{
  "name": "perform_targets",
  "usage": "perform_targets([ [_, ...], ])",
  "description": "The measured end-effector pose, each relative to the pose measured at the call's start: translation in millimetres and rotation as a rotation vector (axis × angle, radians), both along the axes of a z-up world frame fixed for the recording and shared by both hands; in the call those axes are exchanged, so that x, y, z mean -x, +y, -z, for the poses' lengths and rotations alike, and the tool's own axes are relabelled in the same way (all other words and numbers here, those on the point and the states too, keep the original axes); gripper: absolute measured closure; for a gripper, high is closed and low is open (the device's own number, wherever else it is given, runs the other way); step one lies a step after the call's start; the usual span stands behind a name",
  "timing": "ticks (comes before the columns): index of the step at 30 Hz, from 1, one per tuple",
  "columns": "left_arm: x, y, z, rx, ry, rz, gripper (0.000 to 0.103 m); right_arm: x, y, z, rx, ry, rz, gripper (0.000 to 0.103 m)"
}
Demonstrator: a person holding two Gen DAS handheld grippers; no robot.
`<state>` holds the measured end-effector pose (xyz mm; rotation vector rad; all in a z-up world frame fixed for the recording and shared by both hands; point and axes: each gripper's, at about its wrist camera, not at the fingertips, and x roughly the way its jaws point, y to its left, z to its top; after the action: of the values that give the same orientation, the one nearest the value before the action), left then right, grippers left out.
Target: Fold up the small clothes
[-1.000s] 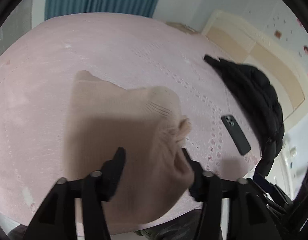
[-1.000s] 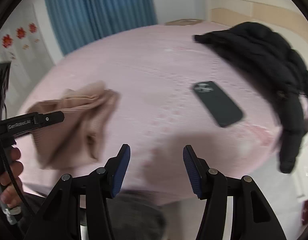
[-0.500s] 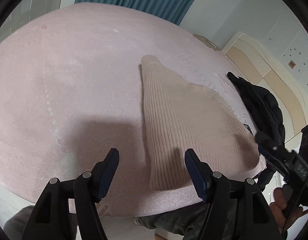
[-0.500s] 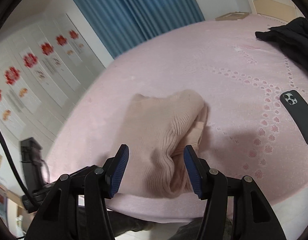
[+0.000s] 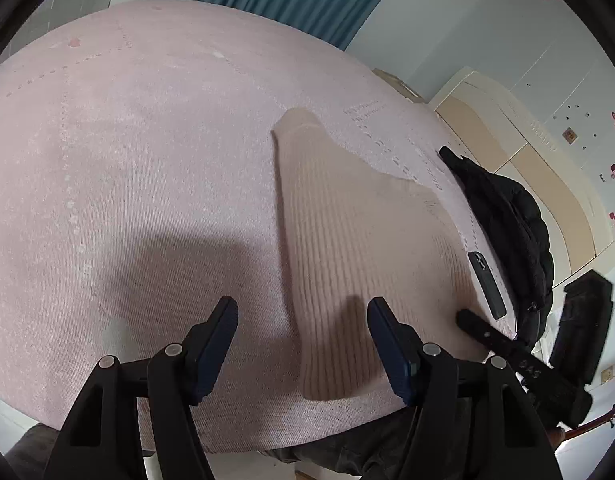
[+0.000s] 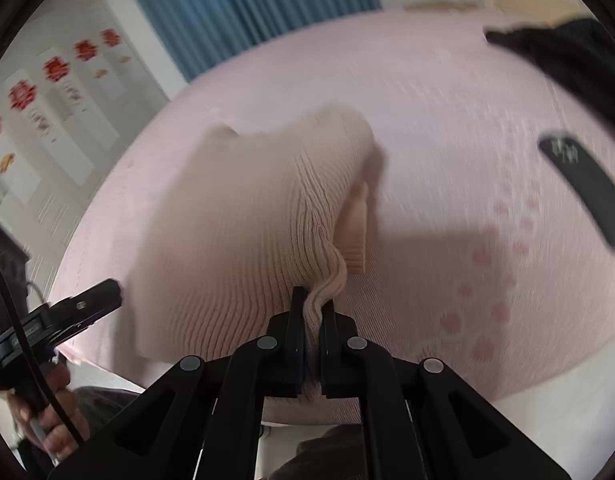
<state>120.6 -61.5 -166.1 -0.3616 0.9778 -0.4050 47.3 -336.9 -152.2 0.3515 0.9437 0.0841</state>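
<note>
Item: ribbed beige knit garment (image 6: 243, 216), lying on the pink bedspread (image 5: 127, 180) close to its near edge. In the left wrist view the garment (image 5: 347, 248) tapers to a narrow end far ahead of the fingers, with its near hem just beyond the right-hand fingertip.

Right gripper (image 6: 309, 300): fingers pressed together on a bunched fold at the garment's near right edge; a ribbed cuff sticks out just past the pinch.

Left gripper (image 5: 301, 312): fingers wide apart, gripping nothing, hovering over bare bedspread with the garment's left edge between the tips.

Open room: broad bare bedspread ahead and left of the left fingers.

Beyond, right of the garment: dark phone (image 6: 583, 184), apart from it; further right, a black jacket (image 5: 507, 224) along the bed's edge.
</note>
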Motion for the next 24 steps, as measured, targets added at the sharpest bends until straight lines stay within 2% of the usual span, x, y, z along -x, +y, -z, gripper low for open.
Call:
perform_targets([
  [3,-1.8,4.0,-2.5,0.026,-0.011,-0.009,0.039,-0.9,-3.2,-19.8,-0.02,-0.069,0.019,0.085],
  [4,-3.9,5.5,-0.8,0.045,-0.006,-0.011,0.039,-4.7,-4.4,-23.2,-0.022,-0.089,0.028,0.077],
  [6,-8.3,5.3,1.7,0.069,0.015,-0.015,0.039,-21.4,-2.7,-24.7,-0.005,-0.082,0.039,0.074],
  [8,-10.2,-0.7,2.5,0.063,0.023,-0.014,0.039,-41.5,2.5,-19.6,0.017,-0.034,0.031,0.074],
  [9,-11.5,-3.6,3.9,0.046,0.026,-0.013,0.039,-48.5,5.1,-18.2,0.035,-0.015,0.026,0.086],
  [10,-13.4,-7.8,6.8,0.019,0.039,-0.016,0.039,-49.4,5.6,-18.7,0.043,-0.021,0.016,0.089],
  [13,-14.2,-11.6,13.8,0.021,0.061,-0.005,0.038,-21.8,2.7,-39.5,0.016,-0.206,-0.033,0.09],
  [14,-14.2,-11.4,15.4,0.034,0.065,0.0,0.038,-15.2,-4.3,-41.7,-0.012,-0.24,-0.033,0.09],
  [15,-14.3,-11.6,16.0,0.039,0.067,0.004,0.038,-14.5,-9.9,-37.9,-0.025,-0.229,-0.021,0.09],
  [18,-14.1,-14.7,16.0,0.029,0.063,0.019,0.038,-26.1,-21.0,6.3,-0.003,-0.016,0.047,0.09],
  [20,-12.9,-17.4,13.7,0.003,0.058,0.022,0.039,-22.9,-26.3,11.0,-0.045,-0.009,0.074,0.084],
  [22,-11.1,-16.5,10.1,-0.009,0.044,0.023,0.039,-19.9,-29.5,5.3,-0.053,-0.024,0.104,0.056],
  [24,-12.0,-14.0,6.9,0.003,0.041,0.024,0.039,-23.3,-29.5,1.6,-0.059,-0.027,0.103,0.054],
])
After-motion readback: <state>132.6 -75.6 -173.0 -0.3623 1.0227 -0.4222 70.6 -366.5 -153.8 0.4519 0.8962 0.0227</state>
